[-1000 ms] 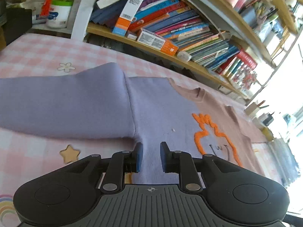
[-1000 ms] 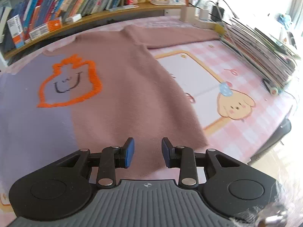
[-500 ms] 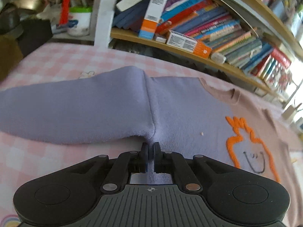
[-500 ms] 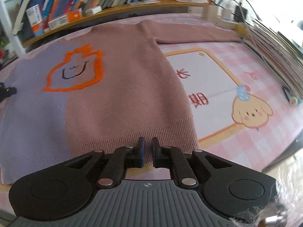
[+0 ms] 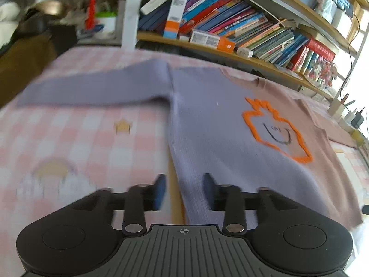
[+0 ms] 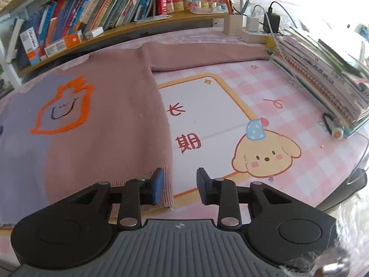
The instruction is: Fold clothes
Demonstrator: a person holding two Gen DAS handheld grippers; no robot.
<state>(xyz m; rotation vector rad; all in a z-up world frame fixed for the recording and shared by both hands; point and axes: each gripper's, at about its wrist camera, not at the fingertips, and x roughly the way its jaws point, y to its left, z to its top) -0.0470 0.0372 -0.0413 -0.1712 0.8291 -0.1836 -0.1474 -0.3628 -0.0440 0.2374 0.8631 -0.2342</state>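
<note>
Across the pink checked surface (image 6: pixel 288 97) the sweater (image 6: pixel 110 124) lies flat and face up, lilac on one half and dusty pink on the other, with the orange outline figure (image 5: pixel 275 128) on its chest. Both sleeves are spread out sideways: the lilac sleeve (image 5: pixel 92 90) runs away to my left, the pink sleeve (image 6: pixel 207 56) runs off to my right toward the stack of notebooks (image 6: pixel 322 80). My left gripper (image 5: pixel 184 189) hangs low over the lilac side edge near the hem, fingers apart and holding nothing, the edge of the cloth passing between them; that view is smeared with motion, so I cannot tell whether a pad touches the knit. My right gripper (image 6: pixel 178 183) sits at the pink bottom corner, fingers apart as well and empty, the left pad just over the ribbed hem (image 6: pixel 138 184) and the right pad over bare mat. No fold has been made yet, as far as I judge; I am at the start, lining up on the two lower corners. Next I would settle each pair of fingers around the hem corner, close on both layers of knit, then lift evenly and carry the hem up toward the collar. The knit looks soft and stretchy, so a shallow pinch may slip or take only the top layer.
</note>
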